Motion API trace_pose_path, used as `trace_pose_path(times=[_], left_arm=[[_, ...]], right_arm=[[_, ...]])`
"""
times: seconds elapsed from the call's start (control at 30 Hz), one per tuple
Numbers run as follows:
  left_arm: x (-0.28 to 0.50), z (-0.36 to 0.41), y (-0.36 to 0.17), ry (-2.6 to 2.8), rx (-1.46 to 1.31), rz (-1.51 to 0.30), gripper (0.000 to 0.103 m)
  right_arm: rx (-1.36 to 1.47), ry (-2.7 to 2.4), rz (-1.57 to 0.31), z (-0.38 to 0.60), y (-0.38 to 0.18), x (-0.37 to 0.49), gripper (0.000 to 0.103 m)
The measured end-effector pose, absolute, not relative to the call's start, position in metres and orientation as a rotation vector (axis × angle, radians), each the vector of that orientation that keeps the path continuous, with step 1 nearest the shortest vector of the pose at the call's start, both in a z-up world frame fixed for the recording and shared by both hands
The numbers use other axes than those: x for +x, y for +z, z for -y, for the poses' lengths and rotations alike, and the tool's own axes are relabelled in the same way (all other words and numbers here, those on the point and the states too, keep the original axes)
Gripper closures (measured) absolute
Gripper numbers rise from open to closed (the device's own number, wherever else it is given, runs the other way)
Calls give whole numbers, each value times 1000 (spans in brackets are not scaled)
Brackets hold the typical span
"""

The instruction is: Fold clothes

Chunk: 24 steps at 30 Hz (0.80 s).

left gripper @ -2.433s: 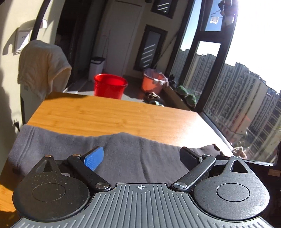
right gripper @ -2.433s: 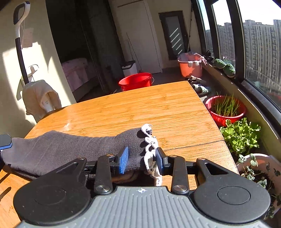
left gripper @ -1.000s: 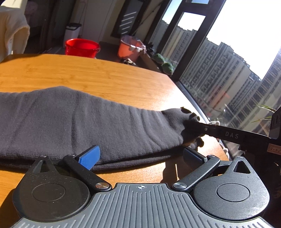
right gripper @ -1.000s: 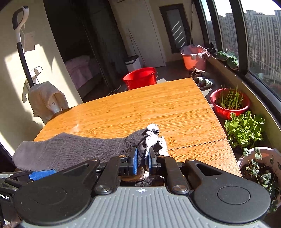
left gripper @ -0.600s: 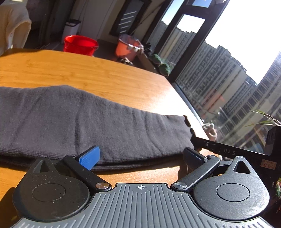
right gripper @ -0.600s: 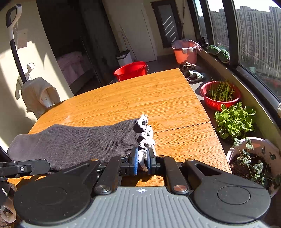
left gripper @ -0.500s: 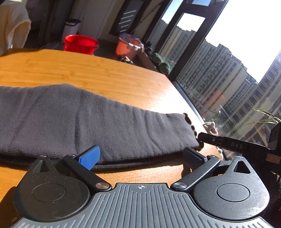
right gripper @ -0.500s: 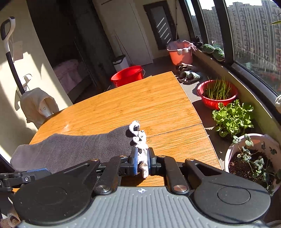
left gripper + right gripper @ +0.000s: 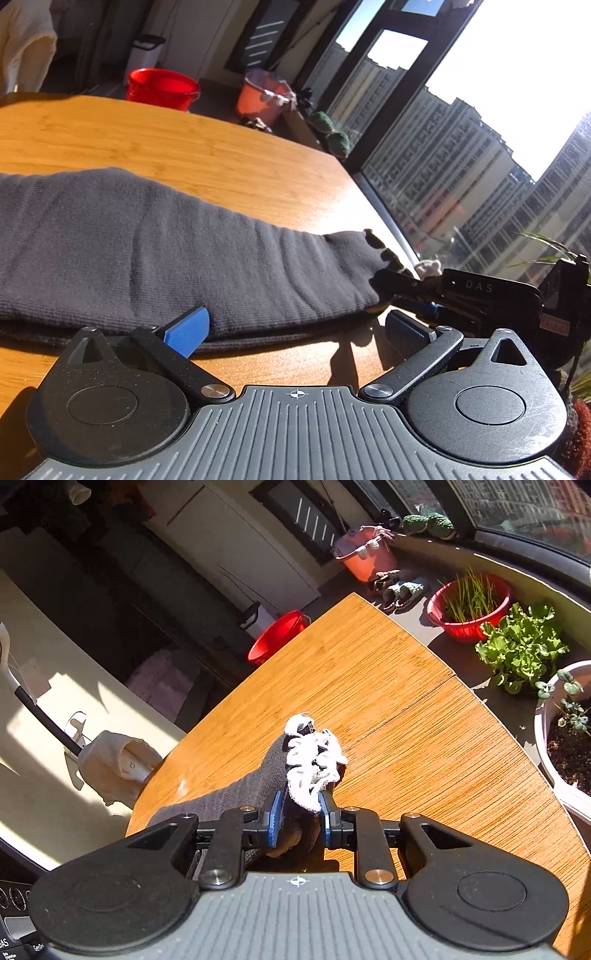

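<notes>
A long dark grey knit garment (image 9: 147,251) lies folded lengthwise across the wooden table (image 9: 207,155). Its narrow end carries a white frilly trim (image 9: 314,760). My right gripper (image 9: 298,818) is shut on that trimmed end and holds it raised off the table, tilted. In the left wrist view the right gripper (image 9: 413,291) comes in from the right and pinches the garment's tip. My left gripper (image 9: 295,326) is open at the garment's near edge, its blue pad (image 9: 186,330) touching the fold, nothing between the fingers.
The table's right edge (image 9: 517,738) drops to a windowsill strip with potted plants (image 9: 521,646) and a red planter bowl (image 9: 469,605). A red bucket (image 9: 162,88) and an orange bucket (image 9: 264,94) stand on the floor beyond. A cloth-draped chair (image 9: 118,764) sits at the far left.
My right gripper has lifted the trimmed end and rolled, so its view now tilts steeply. The left gripper has stayed open by the garment's near edge.
</notes>
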State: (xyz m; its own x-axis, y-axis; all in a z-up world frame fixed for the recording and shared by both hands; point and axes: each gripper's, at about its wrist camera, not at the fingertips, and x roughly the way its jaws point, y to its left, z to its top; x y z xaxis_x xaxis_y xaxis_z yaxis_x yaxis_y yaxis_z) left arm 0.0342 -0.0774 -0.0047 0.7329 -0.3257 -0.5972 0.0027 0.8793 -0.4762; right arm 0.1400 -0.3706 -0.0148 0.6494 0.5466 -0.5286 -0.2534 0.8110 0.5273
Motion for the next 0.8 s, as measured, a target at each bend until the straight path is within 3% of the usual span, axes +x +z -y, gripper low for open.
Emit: trace_pose_path(times=[0.27,0.37,0.43,0.53,0.6,0.67,0.8], left_arm=[[44,68,39,-144,-404,-616,1],[60,89,44,-138,-285,-634,10],[72,103,37,-116,-211,-667,20],[85,115,24,-67,-125,-703,22],[90,118,18,-50,-99,-715,22],[92,118,15,-42,-92,-724,22],[92,110,9,-35,-99,-742,22]], right_arm=[[-283,580,-473,267,9,76,86],[-360,609,-453,250,5,65,86],[-382,602,-439,248,4,63,85],[-334,630,-446,259,10,65,85],[-270,677,-474,274,16,69,80],[-210,710,-490,291,20,72,65],[-77,695,-539,324,23,84,61]])
